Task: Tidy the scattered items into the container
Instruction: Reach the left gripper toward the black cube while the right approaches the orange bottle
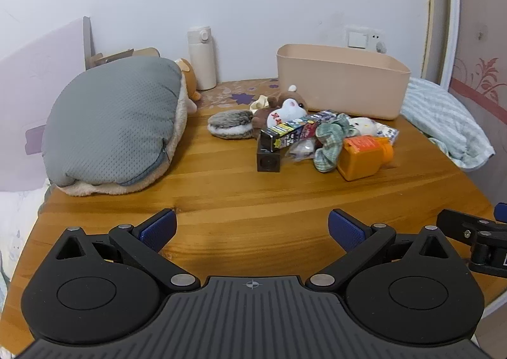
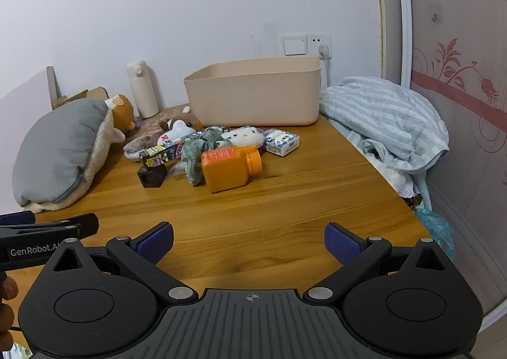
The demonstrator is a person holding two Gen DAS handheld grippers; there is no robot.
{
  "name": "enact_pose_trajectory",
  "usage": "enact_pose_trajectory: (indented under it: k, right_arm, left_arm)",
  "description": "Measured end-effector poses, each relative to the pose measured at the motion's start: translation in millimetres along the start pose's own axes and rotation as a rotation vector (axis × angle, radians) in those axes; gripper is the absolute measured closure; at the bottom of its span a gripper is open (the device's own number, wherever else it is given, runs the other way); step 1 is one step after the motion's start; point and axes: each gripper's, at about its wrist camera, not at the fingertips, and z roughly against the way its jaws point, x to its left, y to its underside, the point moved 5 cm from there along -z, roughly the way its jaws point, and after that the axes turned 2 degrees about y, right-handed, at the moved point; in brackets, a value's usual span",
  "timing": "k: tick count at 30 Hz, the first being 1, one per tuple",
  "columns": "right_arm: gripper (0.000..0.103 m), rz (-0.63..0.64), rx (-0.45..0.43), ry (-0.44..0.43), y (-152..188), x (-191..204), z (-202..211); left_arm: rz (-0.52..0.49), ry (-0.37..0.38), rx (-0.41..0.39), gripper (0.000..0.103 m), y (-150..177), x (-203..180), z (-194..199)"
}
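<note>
A beige plastic bin [image 1: 340, 82] [image 2: 253, 94] stands at the back of the wooden table [image 1: 221, 194]. In front of it lies a pile: an orange bottle [image 1: 364, 156] [image 2: 229, 167] on its side, a green scrunchie [image 1: 329, 143] [image 2: 193, 159], a long printed box [image 1: 294, 131] [image 2: 164, 151], a dark cube [image 1: 268, 162] [image 2: 151, 176], a brown and white plush [image 1: 285, 109], a white cat plush [image 2: 245, 135], a small blue-white box [image 2: 281, 141] and a grey furry pad [image 1: 229, 128]. My left gripper [image 1: 252, 229] and right gripper [image 2: 248, 240] are open, empty and well short of the pile.
A large grey cushion [image 1: 114, 124] [image 2: 60, 150] lies on the left of the table. A white flask [image 1: 201, 58] [image 2: 142, 90] stands by the wall. A striped blue-green blanket [image 2: 386, 118] is heaped past the right edge. The right gripper shows at the right edge of the left wrist view [image 1: 475, 238].
</note>
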Motion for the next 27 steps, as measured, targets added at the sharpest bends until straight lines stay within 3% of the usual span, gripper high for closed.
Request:
enact_pose_trajectory:
  k: [14, 27]
  right_arm:
    - [0.001, -0.003, 0.045, -0.005, -21.3, 0.6, -57.0]
    - [0.005, 0.035, 0.108, -0.061, -31.2, 11.3, -111.7]
  left_arm:
    - [0.001, 0.037, 0.047, 0.0, -20.3, 6.3, -65.1]
    - [-0.009, 0.059, 0.061, 0.0, -32.9, 9.8, -117.8]
